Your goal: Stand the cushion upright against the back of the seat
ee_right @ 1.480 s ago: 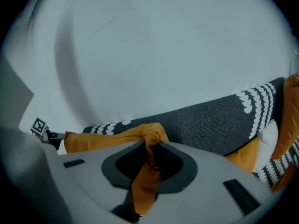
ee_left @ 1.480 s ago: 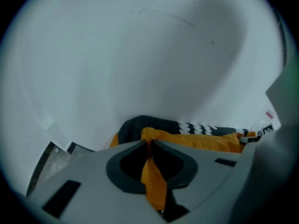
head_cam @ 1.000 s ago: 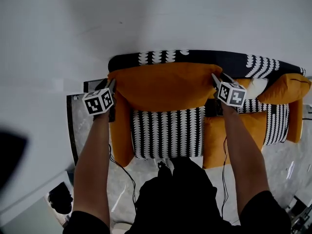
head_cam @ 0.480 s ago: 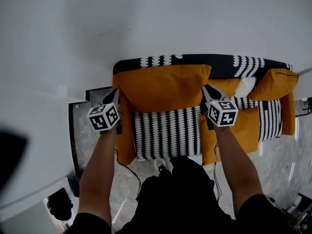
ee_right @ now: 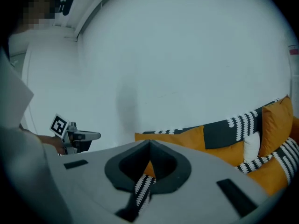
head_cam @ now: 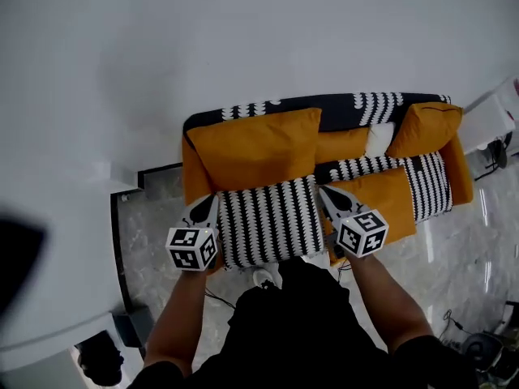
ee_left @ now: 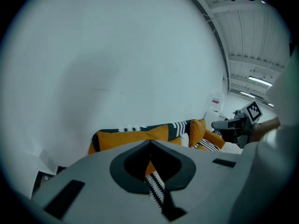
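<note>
Orange cushion (head_cam: 253,148) upright against sofa backrest (head_cam: 340,104), left end, behind striped seat pad (head_cam: 268,221). Left gripper (head_cam: 208,203) at pad's front-left corner, clear of cushion, jaws just closed together, nothing between. Right gripper (head_cam: 326,193) at pad's right edge, likewise just closed, empty.

Open striped seat (head_cam: 268,221) before the upright orange cushion (head_cam: 255,148); wall (head_cam: 243,39) close behind the sofa back (head_cam: 340,108)
</note>
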Demonstrator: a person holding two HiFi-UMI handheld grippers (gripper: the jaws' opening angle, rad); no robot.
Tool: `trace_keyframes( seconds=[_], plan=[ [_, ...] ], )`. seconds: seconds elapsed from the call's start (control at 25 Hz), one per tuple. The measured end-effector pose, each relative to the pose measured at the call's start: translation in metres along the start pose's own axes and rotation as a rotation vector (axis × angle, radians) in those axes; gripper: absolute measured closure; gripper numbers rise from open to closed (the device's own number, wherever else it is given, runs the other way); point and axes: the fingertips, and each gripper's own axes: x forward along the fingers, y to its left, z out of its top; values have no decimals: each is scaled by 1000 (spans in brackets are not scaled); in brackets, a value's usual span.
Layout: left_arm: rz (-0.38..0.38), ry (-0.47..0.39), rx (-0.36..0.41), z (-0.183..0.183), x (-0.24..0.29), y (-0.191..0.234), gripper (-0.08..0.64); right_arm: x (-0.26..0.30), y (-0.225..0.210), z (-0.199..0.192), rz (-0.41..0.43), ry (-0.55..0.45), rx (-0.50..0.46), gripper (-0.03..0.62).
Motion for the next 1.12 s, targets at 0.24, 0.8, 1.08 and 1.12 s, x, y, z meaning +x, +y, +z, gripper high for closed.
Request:
trace_keyframes(
  seconds=[0.24, 0.8, 1.08, 1.12],
  plan=[
    [-124, -14, 0, -18, -44, -70, 545, -77, 32, 7, -21, -65, -43, 555],
    [-288, 13, 243, -50, -81, -237, 545, -197, 21, -29, -36, -111, -63, 555],
    [-282, 18, 183, -75, -76, -339, 545, -287, -10, -71, 3, -49, -165, 555],
    [-276, 12, 171, -79, -75, -353, 545, -301, -18, -78, 3, -46, -169, 555]
  ],
)
